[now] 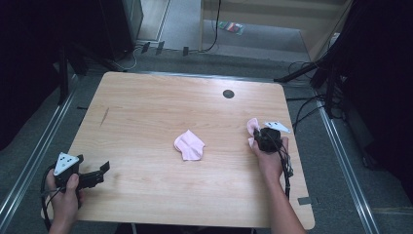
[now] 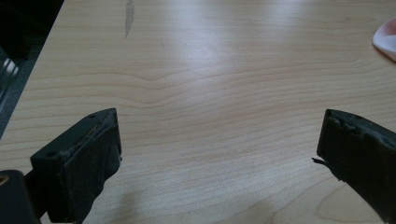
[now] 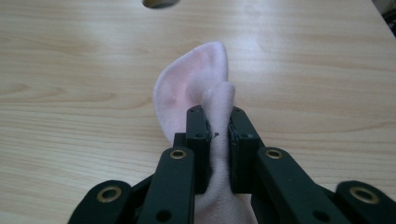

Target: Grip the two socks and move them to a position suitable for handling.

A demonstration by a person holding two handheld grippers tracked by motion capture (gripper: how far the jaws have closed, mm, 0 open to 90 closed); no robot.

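Pale wooden surface (image 1: 146,112) carries 1 pink sock (image 1: 189,145) at frame centre, while the right gripper (image 3: 217,126) pinches its mate (image 3: 196,93) tight, seemingly for pairing, and the left gripper (image 2: 215,154) gapes wide, empty, lower left.

One pale pink sock (image 3: 196,88) is bunched and pinched between black jaws near the table's right edge, its rounded end standing up past them. A second pink sock (image 1: 189,145) lies flat and folded near the table's middle, well apart from the first
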